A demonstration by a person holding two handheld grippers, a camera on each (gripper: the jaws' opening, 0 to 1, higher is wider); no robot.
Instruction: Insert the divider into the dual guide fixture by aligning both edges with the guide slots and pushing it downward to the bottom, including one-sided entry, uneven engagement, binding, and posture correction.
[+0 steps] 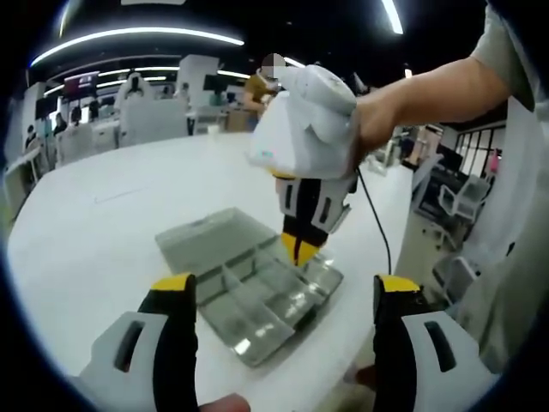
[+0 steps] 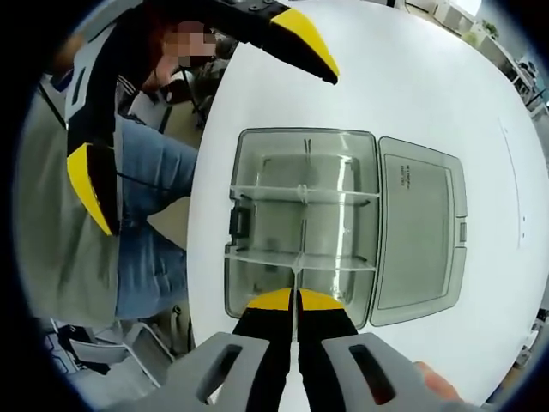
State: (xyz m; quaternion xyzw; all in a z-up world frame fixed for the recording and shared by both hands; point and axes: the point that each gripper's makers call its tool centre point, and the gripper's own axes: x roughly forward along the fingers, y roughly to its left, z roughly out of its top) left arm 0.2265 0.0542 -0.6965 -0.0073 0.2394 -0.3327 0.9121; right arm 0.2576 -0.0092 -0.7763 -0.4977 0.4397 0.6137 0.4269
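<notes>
Currently: clear compartment box (image 2: 300,227), lid open, on white surface (image 2: 412,77). Right hand-held gripper (image 2: 296,302) pinching thin clear divider (image 2: 297,283) above box; left hand-held gripper (image 1: 283,296) spread, empty.

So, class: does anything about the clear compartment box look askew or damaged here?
Nothing stands out. The clear compartment box lies flat on the white table, lid open, while the right gripper pinches a thin divider upright above it.

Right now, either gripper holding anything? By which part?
The right gripper is shut on the clear divider, pinching its top edge above the open box. The left gripper is open, holding nothing.
</notes>
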